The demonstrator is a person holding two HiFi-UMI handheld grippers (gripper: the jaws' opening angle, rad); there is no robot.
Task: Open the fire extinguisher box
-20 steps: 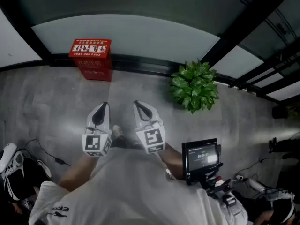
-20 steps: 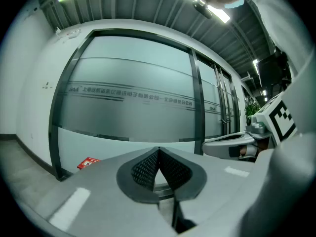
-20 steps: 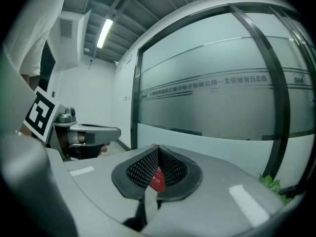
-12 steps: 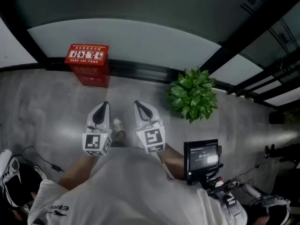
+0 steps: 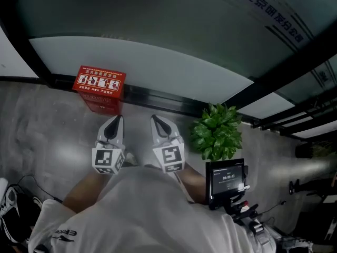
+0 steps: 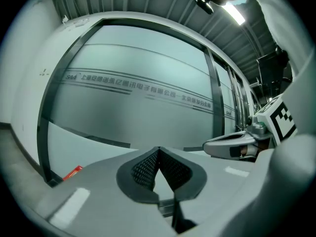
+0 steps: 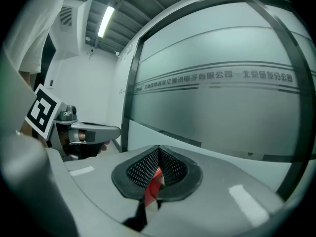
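Note:
The red fire extinguisher box (image 5: pixel 99 88) stands on the grey floor against the glass wall, lid down, with white pictograms on top. In the head view my left gripper (image 5: pixel 117 118) and right gripper (image 5: pixel 155 118) are held side by side, a short way in front of the box and touching nothing. Both are shut and hold nothing. In the left gripper view the jaws (image 6: pixel 158 150) meet at the tip, and a corner of the box (image 6: pixel 74 172) shows low at left. In the right gripper view the box (image 7: pixel 154 180) shows red behind the shut jaws (image 7: pixel 159 148).
A potted green plant (image 5: pixel 216 133) stands on the floor to the right of the grippers. A small screen device (image 5: pixel 227 178) hangs at the person's right side. A frosted glass wall (image 5: pixel 158 62) with black frames runs behind the box. Cables lie on the floor at lower left.
The person has stepped toward the wall: the box and plant now lie nearer the grippers in the head view. Both grippers stay shut, side by side.

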